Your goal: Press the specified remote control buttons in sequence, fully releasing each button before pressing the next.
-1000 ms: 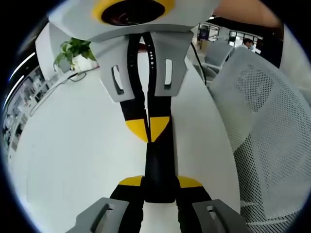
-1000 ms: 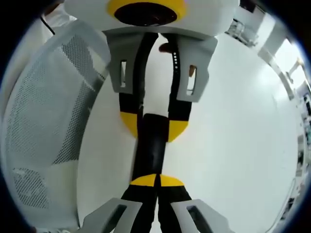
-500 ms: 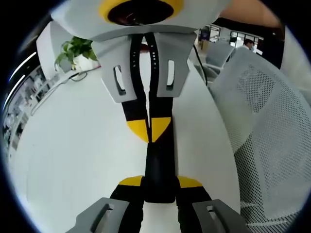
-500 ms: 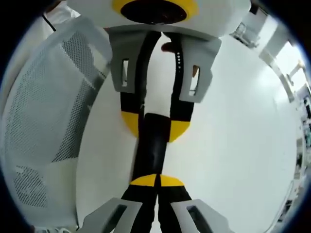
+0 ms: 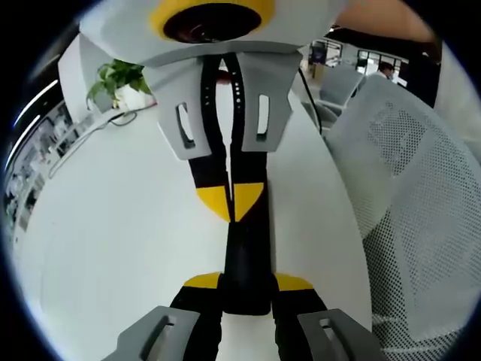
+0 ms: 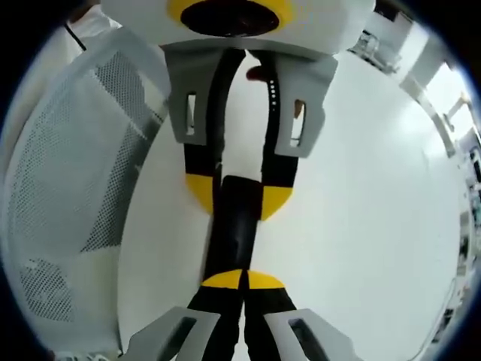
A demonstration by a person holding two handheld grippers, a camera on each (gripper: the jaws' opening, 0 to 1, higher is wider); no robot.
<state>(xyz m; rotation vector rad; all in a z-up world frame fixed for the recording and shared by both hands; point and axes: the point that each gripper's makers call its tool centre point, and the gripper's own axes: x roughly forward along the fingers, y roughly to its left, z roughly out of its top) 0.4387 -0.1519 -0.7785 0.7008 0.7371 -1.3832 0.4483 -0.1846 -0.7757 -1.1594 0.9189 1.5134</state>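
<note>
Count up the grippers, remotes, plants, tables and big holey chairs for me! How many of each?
Grippers: 2, the left gripper and the right gripper
Black remote: 1
Potted plant: 1
White table: 1
White mesh chair close by: 1
Total: 6

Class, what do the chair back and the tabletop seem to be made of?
Chair back: white mesh, probably plastic or woven fabric, going by its fine regular holes. Tabletop: smooth white laminate or similar, slightly glossy, with an even, unpatterned surface and soft sheen.
</note>
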